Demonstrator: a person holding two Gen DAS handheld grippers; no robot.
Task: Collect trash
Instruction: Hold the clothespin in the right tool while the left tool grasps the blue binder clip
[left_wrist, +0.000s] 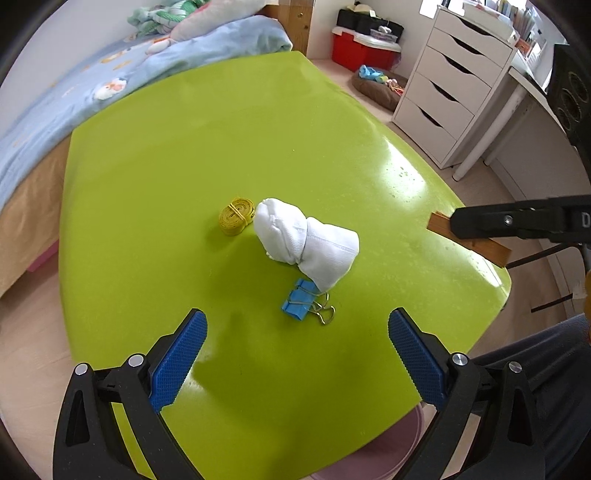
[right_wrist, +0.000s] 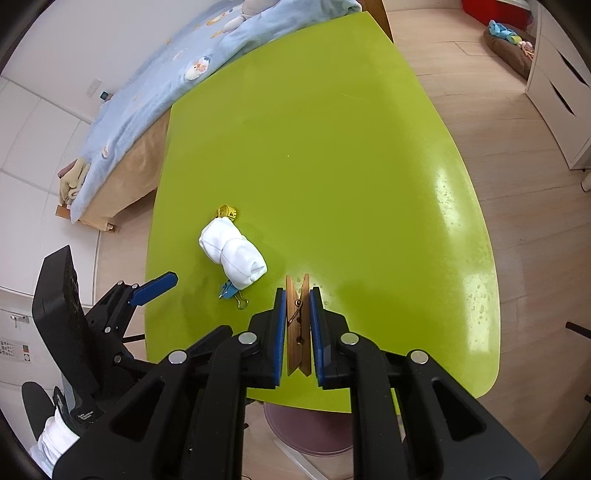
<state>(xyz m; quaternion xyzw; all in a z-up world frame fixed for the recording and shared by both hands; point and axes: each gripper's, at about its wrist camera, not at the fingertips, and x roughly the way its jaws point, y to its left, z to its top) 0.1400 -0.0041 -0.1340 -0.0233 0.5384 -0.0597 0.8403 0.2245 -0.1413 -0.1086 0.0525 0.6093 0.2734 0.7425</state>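
On the green table (left_wrist: 258, 140) lie a rolled white sock (left_wrist: 306, 240), a yellow tape measure roll (left_wrist: 236, 216) just left of it, and a blue binder clip (left_wrist: 303, 302) at the sock's near end. My left gripper (left_wrist: 297, 350) is open and empty, just short of the binder clip. My right gripper (right_wrist: 297, 306) is shut on a large wooden clothespin (right_wrist: 297, 321) above the table's near edge; the clothespin also shows in the left wrist view (left_wrist: 469, 240). The sock (right_wrist: 232, 251), tape measure (right_wrist: 227, 212) and binder clip (right_wrist: 231, 291) lie to its left.
A bed with a blue blanket (left_wrist: 74, 96) borders the table's left side. A white drawer unit (left_wrist: 454, 85) and a red bin (left_wrist: 362, 48) stand at the far right. A pink round object (right_wrist: 306, 428) sits on the floor below the table's near edge.
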